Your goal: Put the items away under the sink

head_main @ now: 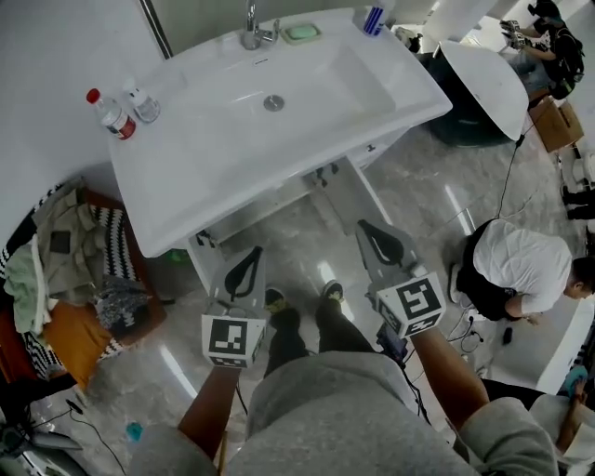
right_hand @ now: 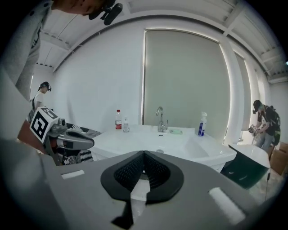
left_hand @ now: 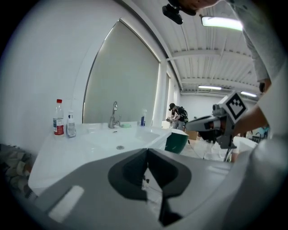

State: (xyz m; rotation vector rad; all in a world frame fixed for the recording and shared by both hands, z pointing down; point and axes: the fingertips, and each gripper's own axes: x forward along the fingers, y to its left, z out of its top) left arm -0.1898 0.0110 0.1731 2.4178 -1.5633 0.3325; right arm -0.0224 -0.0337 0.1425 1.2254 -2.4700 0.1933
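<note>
Left tool [head_main: 245,270]: held in front of the sink [head_main: 195,177], level with its front edge, jaws fully closed, nothing between them. Right tool [head_main: 376,240]: beside it and likewise in front of the sink, ribbed pads pressed together, empty. Space under the sink: only white framing [head_main: 327,173] shows below the front edge; what is inside cannot be made out. Red-capped bottle [head_main: 112,114] and small clear bottle [head_main: 143,104]: upright, just beside each other, on the sink's left rear corner. Faucet [head_main: 253,28]: centre of the sink's back rim. Green soap dish [head_main: 301,33]: on that rim, just right of the faucet. Blue spray bottle [head_main: 373,19]: right rear corner of the sink. Step, as judged: no item is in hand, so a pick-up comes first. The next move calls for opening one tool, reaching over the sink to a bottle and closing around its body before lowering it beneath the sink.
</note>
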